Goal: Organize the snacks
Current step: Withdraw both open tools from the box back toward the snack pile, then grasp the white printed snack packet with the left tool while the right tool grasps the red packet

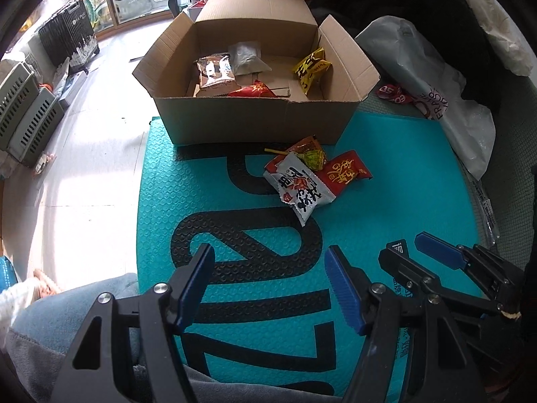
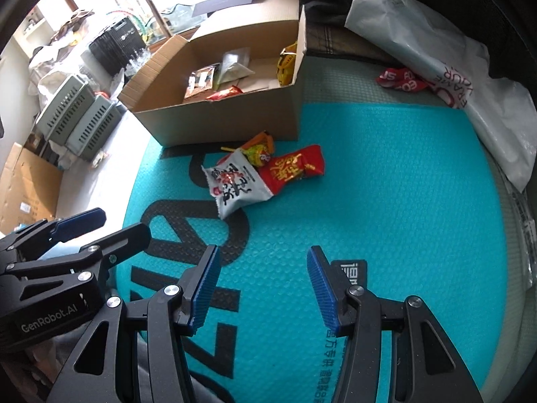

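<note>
An open cardboard box (image 1: 255, 114) (image 2: 214, 121) stands at the far end of a teal mat (image 1: 235, 188) (image 2: 386, 184) and holds several snack packets, among them a brown one (image 1: 214, 72), a yellow one (image 1: 312, 67) and a red one (image 1: 251, 91). A small pile lies on the mat in front of it: a white packet (image 1: 298, 191) (image 2: 238, 184), a red packet (image 1: 345, 173) (image 2: 292, 168) and a green-orange packet (image 1: 310, 154) (image 2: 260, 151). My left gripper (image 1: 270, 285) (image 2: 114, 225) is open and empty, near the mat's front. My right gripper (image 2: 263, 288) (image 1: 402, 248) is open and empty beside it.
A white plastic bag (image 1: 446, 100) (image 2: 453, 67) and dark clothing lie to the right of the box. A red wrapper (image 1: 392, 94) (image 2: 399, 79) lies beside the bag. Grey crates (image 1: 27, 110) (image 2: 80, 117) and a black crate (image 1: 67, 33) stand on the floor to the left.
</note>
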The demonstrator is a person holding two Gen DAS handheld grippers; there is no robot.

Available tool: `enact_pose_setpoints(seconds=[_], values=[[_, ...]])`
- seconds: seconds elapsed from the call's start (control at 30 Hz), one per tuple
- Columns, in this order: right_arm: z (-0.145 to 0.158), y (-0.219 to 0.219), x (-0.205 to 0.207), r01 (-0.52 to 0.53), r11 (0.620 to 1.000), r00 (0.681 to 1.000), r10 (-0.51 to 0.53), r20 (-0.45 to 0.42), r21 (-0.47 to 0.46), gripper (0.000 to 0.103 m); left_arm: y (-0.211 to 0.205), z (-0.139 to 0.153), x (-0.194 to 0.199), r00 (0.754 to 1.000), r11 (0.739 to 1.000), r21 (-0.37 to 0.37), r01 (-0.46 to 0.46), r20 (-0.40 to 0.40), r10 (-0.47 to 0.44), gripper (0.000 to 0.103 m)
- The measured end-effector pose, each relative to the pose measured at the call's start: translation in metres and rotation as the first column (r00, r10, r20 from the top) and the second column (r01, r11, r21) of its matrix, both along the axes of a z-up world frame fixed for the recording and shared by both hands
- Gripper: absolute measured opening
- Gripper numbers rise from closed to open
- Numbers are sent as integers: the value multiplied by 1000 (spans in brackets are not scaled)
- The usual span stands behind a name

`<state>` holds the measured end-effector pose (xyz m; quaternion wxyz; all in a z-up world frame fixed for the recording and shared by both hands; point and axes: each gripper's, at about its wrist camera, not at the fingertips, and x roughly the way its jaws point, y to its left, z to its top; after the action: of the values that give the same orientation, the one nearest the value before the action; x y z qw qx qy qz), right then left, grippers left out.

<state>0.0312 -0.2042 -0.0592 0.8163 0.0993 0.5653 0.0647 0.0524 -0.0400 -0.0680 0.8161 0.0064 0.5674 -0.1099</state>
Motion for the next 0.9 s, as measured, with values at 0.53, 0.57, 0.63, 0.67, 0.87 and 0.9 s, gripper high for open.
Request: enact_pose_setpoints(seconds=[0.53, 0.57, 0.63, 0.67, 0.87, 0.9], values=[[-39, -40, 42, 46, 999, 998, -46, -49, 7, 53, -32, -57, 61, 993, 995, -79, -55, -112, 46, 67], [-40, -41, 46, 45, 999, 998, -44, -48, 7, 53, -33, -60, 64, 992, 995, -81, -59, -119, 49, 67], [-43, -43, 54, 38, 999, 998, -37, -48, 11, 53, -34, -67, 69, 990, 994, -89, -64, -132, 52, 67], [-45, -44, 58, 32, 999, 998, -31, -49, 16, 53, -35, -70, 71, 989, 993, -91, -68, -138, 55, 67], [-52, -39, 75, -17, 999, 999, 18, -50, 28, 53, -32, -83, 81, 984, 991, -87, -97, -159, 82, 67], [-53, -38, 78, -23, 999, 998, 25, -51, 28, 53, -31, -84, 82, 984, 992, -82, -97, -159, 83, 67]])
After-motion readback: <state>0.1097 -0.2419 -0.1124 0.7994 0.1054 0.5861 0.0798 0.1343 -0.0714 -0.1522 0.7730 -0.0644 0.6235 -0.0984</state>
